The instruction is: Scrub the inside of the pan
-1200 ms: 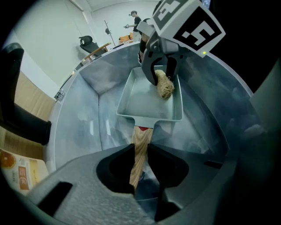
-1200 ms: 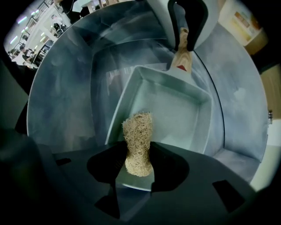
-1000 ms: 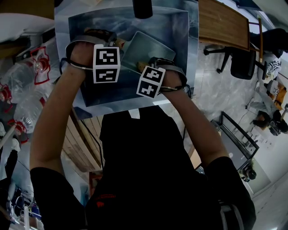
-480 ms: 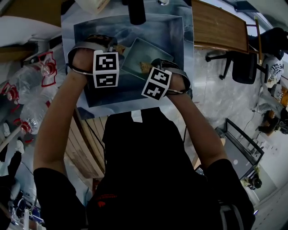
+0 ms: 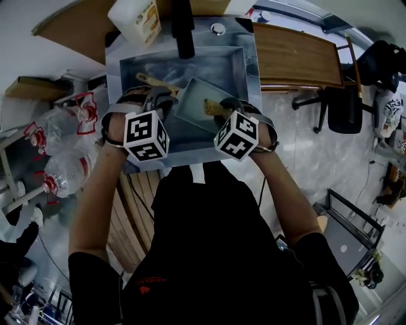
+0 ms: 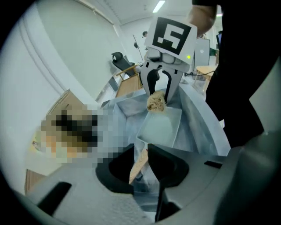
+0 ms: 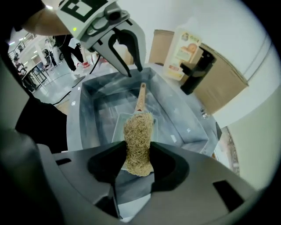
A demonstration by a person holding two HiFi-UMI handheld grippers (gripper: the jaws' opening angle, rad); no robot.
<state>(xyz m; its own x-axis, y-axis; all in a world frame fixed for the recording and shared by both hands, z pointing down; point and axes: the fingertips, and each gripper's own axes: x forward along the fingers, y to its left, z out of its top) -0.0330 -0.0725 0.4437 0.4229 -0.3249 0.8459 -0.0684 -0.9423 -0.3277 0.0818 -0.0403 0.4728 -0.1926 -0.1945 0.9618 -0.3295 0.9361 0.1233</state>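
A rectangular metal pan with a wooden handle lies tilted in the steel sink. My left gripper is shut on that handle, which fills the gap between its jaws. My right gripper is shut on a tan fibrous scrubber. The scrubber hangs over the pan's far end, and I cannot tell whether they touch. In the right gripper view, the left gripper stands at the handle's outer end.
A black faucet and a soap bottle stand behind the sink. Large water bottles lie to the left. A wooden counter and an office chair are on the right. A cardboard box is behind the sink.
Both grippers have risen toward the head camera, keeping their hold on the handle and the scrubber. The scrubber now shows above the pan's middle.
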